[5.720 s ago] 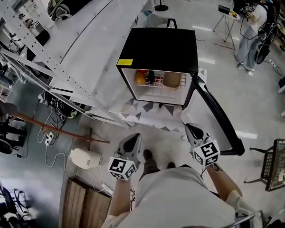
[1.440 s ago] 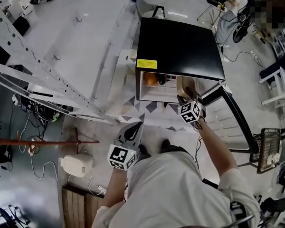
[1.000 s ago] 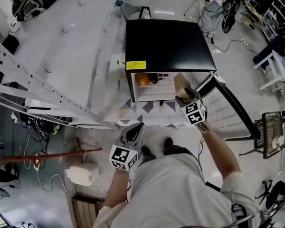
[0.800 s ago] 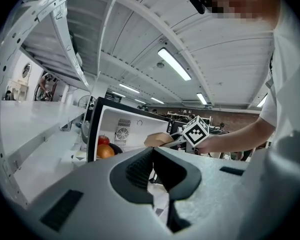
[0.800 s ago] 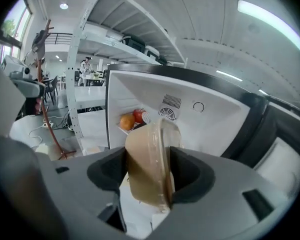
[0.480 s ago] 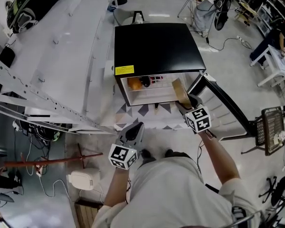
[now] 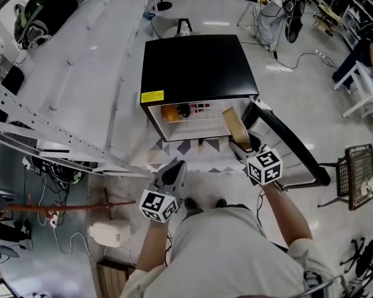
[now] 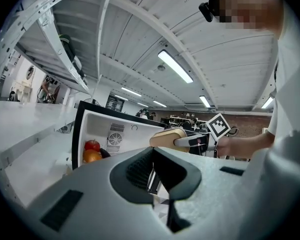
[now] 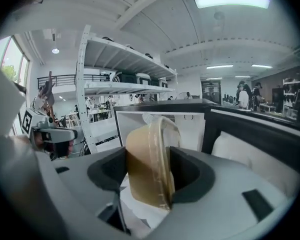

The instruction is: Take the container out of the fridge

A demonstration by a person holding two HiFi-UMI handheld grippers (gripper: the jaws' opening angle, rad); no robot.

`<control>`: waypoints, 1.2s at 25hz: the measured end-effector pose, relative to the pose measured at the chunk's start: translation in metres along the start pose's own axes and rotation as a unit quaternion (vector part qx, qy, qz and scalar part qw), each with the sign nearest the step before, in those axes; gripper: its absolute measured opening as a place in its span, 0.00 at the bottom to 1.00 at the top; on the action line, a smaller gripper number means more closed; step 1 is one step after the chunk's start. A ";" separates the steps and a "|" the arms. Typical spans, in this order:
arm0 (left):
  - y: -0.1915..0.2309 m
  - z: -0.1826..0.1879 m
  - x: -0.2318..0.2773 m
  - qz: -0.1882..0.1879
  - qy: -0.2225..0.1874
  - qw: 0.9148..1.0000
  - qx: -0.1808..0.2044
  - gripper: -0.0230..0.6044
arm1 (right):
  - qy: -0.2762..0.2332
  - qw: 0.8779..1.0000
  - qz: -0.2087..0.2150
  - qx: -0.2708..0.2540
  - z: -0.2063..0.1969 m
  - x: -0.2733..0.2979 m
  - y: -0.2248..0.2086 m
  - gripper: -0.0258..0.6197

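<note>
A tan lidded container point(image 7: 232, 121) hangs just outside the open front of the black mini fridge point(image 7: 199, 64), tipped on its edge. My right gripper point(image 7: 241, 140) is shut on it, one pad on each flat face. The right gripper view shows the container point(image 9: 145, 164) filling the jaws of that gripper point(image 9: 149, 176), with the white fridge interior point(image 9: 187, 124) behind it. The left gripper point(image 7: 175, 167) hangs lower left, in front of the fridge, shut and empty. From the left gripper point(image 8: 151, 176) I see the container point(image 8: 166, 138) in the air beside the fridge opening point(image 8: 115, 134).
The fridge door point(image 7: 289, 148) stands open to the right. An orange point(image 8: 91, 156), a red apple point(image 8: 92, 145) and a dark item remain inside at the left. A patterned mat point(image 7: 189, 148) lies before the fridge. White shelving point(image 7: 68, 67) runs along the left; a wire basket point(image 7: 359, 180) stands far right.
The right gripper has drawn back toward me with the container, from inside the fridge opening to just outside it. The left gripper has stayed in place.
</note>
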State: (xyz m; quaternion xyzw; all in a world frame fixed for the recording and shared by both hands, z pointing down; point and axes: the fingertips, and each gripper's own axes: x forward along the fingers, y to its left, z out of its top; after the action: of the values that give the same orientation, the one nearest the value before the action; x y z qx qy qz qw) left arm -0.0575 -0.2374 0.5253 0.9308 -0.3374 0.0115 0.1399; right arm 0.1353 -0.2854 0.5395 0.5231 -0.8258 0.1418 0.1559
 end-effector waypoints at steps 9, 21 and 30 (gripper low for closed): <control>-0.026 0.017 0.006 0.003 -0.011 1.000 0.002 0.04 | -0.047 0.997 0.029 0.053 0.010 -0.039 -0.007 0.44; -0.028 0.035 0.005 0.013 -0.023 1.000 0.011 0.04 | -0.102 0.992 0.041 0.063 0.027 -0.075 -0.005 0.44; -0.025 0.041 0.005 0.018 -0.030 0.999 0.013 0.04 | -0.114 0.991 0.032 0.068 0.023 -0.089 -0.008 0.44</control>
State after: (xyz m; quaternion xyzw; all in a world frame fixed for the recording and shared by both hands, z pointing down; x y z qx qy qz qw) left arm -0.0412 -0.2334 0.4800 0.9263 -0.3578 -0.0099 0.1177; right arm 0.1757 -0.2251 0.4826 0.5183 -0.8431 0.1418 0.0203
